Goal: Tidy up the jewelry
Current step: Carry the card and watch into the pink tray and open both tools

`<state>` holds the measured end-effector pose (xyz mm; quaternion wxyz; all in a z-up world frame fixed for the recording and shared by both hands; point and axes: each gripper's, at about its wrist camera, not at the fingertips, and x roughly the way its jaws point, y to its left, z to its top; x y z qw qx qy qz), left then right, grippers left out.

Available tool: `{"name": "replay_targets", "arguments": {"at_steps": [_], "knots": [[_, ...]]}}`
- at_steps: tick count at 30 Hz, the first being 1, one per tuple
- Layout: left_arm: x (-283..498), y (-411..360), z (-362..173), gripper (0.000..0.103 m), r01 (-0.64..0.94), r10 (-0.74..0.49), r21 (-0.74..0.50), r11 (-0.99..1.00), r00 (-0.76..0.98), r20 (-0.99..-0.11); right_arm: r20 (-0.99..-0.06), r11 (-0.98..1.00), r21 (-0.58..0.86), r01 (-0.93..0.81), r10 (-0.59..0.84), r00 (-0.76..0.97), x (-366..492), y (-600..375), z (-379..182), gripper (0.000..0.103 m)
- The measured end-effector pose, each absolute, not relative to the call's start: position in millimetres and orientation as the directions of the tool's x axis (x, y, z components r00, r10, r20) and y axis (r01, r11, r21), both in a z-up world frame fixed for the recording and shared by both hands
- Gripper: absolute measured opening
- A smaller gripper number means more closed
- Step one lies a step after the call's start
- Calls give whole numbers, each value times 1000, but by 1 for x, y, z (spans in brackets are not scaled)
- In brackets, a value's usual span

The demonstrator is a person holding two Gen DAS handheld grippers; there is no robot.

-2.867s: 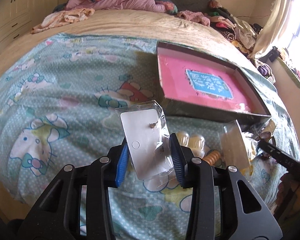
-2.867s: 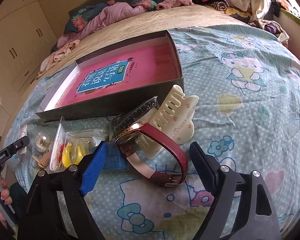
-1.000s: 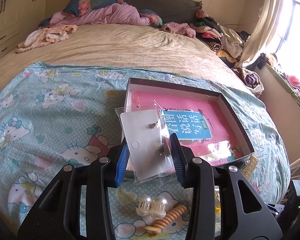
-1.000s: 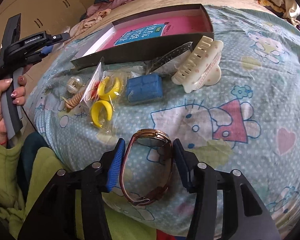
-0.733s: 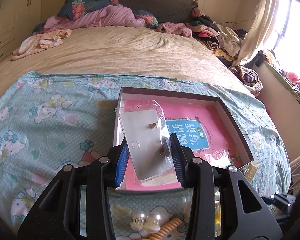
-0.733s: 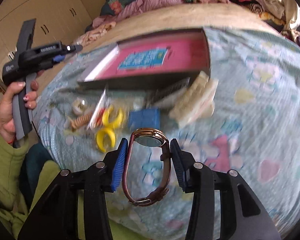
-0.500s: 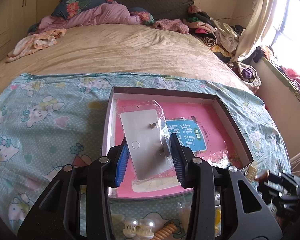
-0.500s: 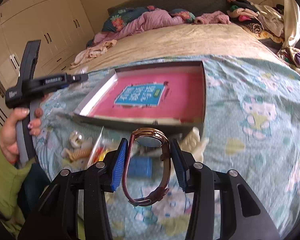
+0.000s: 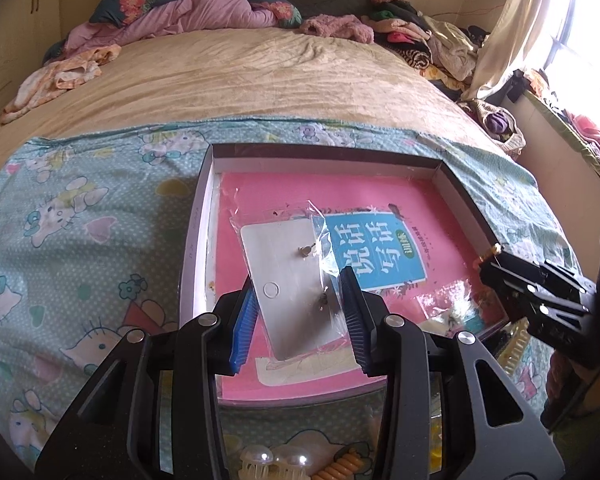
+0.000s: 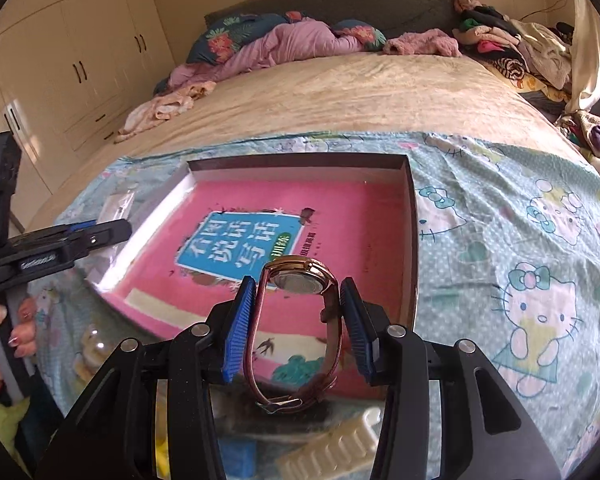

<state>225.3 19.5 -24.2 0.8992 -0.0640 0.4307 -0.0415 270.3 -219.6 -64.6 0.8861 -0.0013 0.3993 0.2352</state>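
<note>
Since the earlier frames both tongs have come up off the bedspread and now hang over the box (image 9: 204,216), w/ the watch lifted from among the clutter. Left tongs (image 9: 300,312) are clenched on a clear packet (image 9: 288,280) holding a white card w/ two small earrings, packet tilted, above the box's left part. Right tongs (image 10: 296,312) grip the watch (image 10: 300,280): gold case, round face up, dark red strap looping down to a buckle, held above the box's near right part. The box is shallow, dark-walled, w/ a pink book (image 9: 380,208) lying flat inside, blue label w/ Chinese characters. Left view alone shows pearl clips (image 9: 276,460) and an orange coil (image 9: 340,466) on the Hello Kitty sheet (image 9: 80,240) at the near edge; right view alone shows a cream claw clip (image 10: 332,448), a blue block (image 10: 236,460) and the wardrobe (image 10: 80,60). Each view catches the other tongs at its edge.
</note>
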Motion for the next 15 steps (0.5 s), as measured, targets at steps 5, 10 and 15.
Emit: {"name": "replay_targets", "arguments": {"at_steps": [5, 10, 15], "knots": [[230, 21, -38, 32, 14, -123, -142, 990, 597, -792, -735, 903, 157, -400, 377, 564, 286, -215, -78, 42], [231, 22, -46, 32, 15, -124, -142, 990, 581, -804, -741, 911, 161, -379, 365, 564, 288, -217, -84, 46], [231, 22, -49, 32, 13, -123, -141, 990, 572, -811, -716, 909, 172, -378, 380, 585, 279, -222, -74, 61]]}}
